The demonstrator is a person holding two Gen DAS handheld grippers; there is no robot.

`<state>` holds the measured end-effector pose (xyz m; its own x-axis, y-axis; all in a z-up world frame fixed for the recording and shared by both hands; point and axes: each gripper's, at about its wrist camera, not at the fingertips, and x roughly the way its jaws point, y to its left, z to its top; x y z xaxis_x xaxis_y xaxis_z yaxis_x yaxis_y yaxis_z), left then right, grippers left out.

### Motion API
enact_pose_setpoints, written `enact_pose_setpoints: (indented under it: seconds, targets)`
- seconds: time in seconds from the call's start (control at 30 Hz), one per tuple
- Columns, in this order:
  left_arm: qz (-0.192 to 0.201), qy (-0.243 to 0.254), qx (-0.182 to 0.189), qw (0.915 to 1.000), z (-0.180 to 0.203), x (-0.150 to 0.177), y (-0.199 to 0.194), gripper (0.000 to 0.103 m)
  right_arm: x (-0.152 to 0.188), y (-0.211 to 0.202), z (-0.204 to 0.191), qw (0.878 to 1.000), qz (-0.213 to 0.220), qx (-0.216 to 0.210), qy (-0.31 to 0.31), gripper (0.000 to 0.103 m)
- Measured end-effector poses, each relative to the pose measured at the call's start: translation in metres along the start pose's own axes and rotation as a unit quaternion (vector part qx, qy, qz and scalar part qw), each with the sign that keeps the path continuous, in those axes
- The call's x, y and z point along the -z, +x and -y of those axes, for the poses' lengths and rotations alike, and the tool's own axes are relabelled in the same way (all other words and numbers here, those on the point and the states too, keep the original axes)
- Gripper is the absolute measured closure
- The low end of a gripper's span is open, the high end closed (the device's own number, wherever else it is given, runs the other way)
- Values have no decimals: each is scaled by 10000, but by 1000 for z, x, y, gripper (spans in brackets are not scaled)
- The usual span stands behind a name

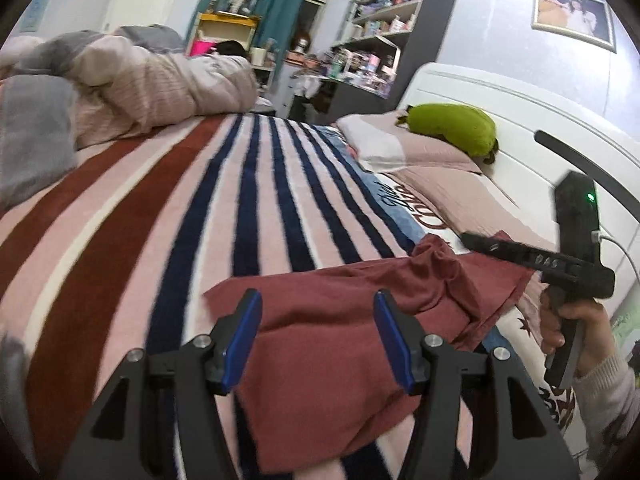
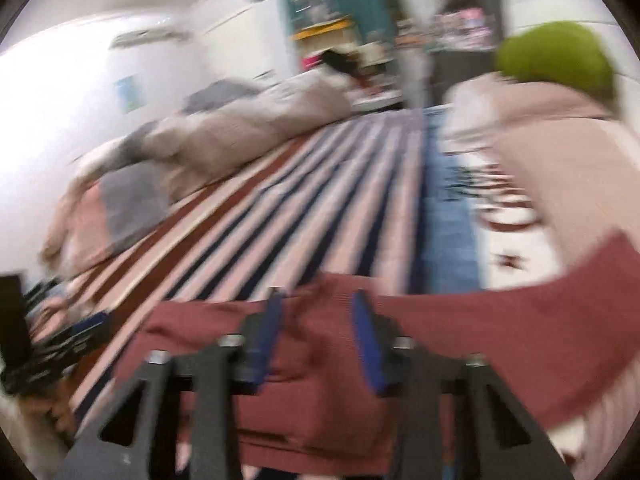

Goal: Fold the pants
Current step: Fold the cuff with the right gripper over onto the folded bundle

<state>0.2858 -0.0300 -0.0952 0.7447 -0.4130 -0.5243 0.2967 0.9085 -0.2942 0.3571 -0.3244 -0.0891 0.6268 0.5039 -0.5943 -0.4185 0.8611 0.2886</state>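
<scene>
Pants (image 1: 340, 312) showing as matt brick-red cloth, soft, faintly ribbed, creasing into loose folds. Striped blanket (image 1: 224, 208) on bed looking fuzzy, fleece-like, matt. Far left duvet (image 1: 160, 80) appearing as puffy quilted cloth. Far right pillow (image 1: 436, 160) showing crinkled matt fabric; green plush toy (image 1: 452, 128) on it looking velvety. Headboard (image 1: 520, 120) gleaming smooth, white, slightly glossy. Left gripper (image 1: 318, 336) showing matt black plastic body, shiny metal bolts, smooth blue pads (image 1: 240, 344) on jaws. Right gripper (image 2: 316, 336) looking alike, blurred.

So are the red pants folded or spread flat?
Partly folded: the pants lie doubled in layers on the striped blanket, one end bunched.
</scene>
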Motion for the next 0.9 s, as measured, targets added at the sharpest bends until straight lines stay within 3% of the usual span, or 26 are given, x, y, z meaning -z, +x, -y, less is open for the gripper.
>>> enact_pose_setpoints:
  seconds: [0.07, 0.13, 0.27, 0.43, 0.47, 0.53, 0.57, 0.6, 0.7, 0.8, 0.9]
  targets:
    - [-176, 8, 33, 9998, 1, 1, 12, 50, 2, 23, -2, 9984, -521, -163, -127, 89]
    - [-400, 29, -42, 9992, 1, 5, 24, 49, 4, 42, 3, 9967, -756, 173, -246, 89]
    - [-692, -100, -314, 9971, -12, 17, 39, 50, 4, 53, 36, 9920, -561, 1131, 24, 91]
    - [-754, -238, -311, 9964, -17, 21, 40, 50, 15, 54, 52, 9928, -602, 982, 322, 88]
    - [-692, -209, -317, 9969, -15, 20, 37, 49, 14, 45, 51, 9937, -492, 946, 345, 85]
    - [-608, -203, -321, 9974, -14, 20, 30, 49, 16, 19, 51, 9946, -247, 878, 505, 66]
    - [-540, -224, -310, 9978, -14, 20, 23, 49, 19, -2, 53, 9943, -97, 872, 610, 51]
    - [-473, -243, -305, 9981, -13, 20, 18, 48, 22, -23, 57, 9922, 94, 1029, 697, 42]
    - [-257, -312, -322, 9987, -15, 21, -2, 44, 39, -73, 68, 9782, 441, 1841, 851, 39]
    - [-136, -430, -280, 9986, -16, 25, -18, 44, 56, -115, 88, 9484, 522, 2987, 931, 35]
    - [-60, -522, -214, 9984, -17, 26, -26, 43, 65, -133, 112, 9357, 378, 3305, 1173, 34]
